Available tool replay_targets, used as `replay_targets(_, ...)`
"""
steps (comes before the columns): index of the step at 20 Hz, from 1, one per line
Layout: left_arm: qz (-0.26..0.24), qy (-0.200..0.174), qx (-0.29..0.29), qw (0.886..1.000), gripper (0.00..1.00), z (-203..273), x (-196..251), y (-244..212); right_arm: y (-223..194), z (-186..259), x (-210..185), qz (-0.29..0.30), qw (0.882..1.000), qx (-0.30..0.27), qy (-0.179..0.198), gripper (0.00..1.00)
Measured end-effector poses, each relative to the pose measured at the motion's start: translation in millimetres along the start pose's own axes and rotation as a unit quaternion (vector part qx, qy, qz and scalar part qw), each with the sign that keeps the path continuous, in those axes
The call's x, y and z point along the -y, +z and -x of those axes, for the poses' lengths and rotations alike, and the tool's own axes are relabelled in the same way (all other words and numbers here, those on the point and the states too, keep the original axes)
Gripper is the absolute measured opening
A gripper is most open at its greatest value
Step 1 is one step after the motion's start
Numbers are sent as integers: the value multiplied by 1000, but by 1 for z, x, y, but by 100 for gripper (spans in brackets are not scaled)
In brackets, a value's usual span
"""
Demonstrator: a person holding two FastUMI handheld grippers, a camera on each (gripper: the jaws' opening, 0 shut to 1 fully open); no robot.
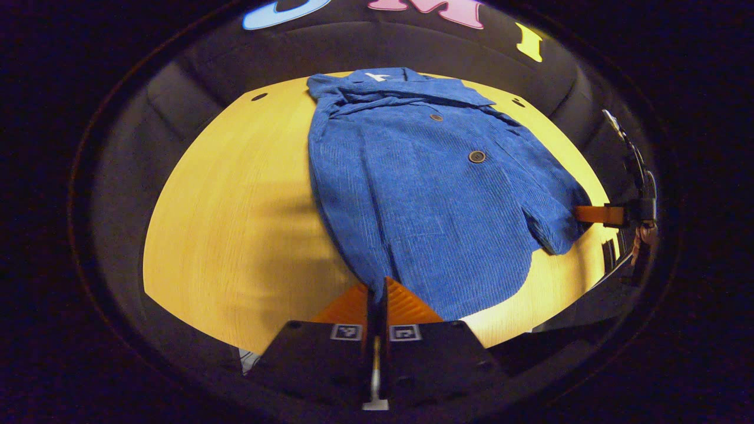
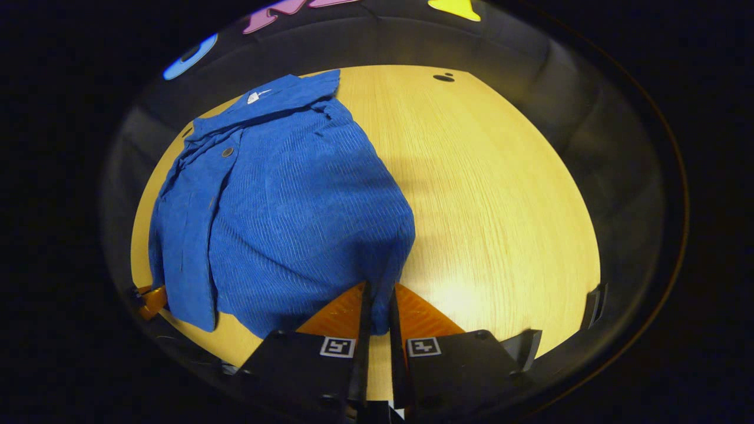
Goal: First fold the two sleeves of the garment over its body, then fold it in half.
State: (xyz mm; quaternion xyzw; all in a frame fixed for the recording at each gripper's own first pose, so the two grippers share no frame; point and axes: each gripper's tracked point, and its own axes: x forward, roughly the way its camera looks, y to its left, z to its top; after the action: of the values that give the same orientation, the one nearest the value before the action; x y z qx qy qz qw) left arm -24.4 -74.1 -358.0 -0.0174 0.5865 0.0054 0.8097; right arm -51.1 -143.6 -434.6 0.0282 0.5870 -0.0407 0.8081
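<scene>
The blue shirt [image 1: 424,188] lies on the wooden table [image 1: 235,224], collar [image 1: 400,85] at the far end, long axis running away from both grippers. The left gripper [image 1: 377,294] and the right gripper [image 2: 377,300] each pinch a near hem corner.

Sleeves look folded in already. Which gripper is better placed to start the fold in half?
Neither clearly; likely both together. The left gripper is shut on the shirt at its near hem, and the right gripper is shut on the other near corner, so each already holds an end to carry toward the collar.
</scene>
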Motion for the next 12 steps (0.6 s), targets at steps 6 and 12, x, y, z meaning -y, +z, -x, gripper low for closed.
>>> replay_targets(6, 29, -56, -6, 998, 0, 3, 16, 3, 3, 3, -9, -23, 998, 4, 62, 2)
replay_targets(12, 60, -73, 32, 995, 0, 42, 15, 40, 38, 45, -25, -31, 995, 34, 90, 2)
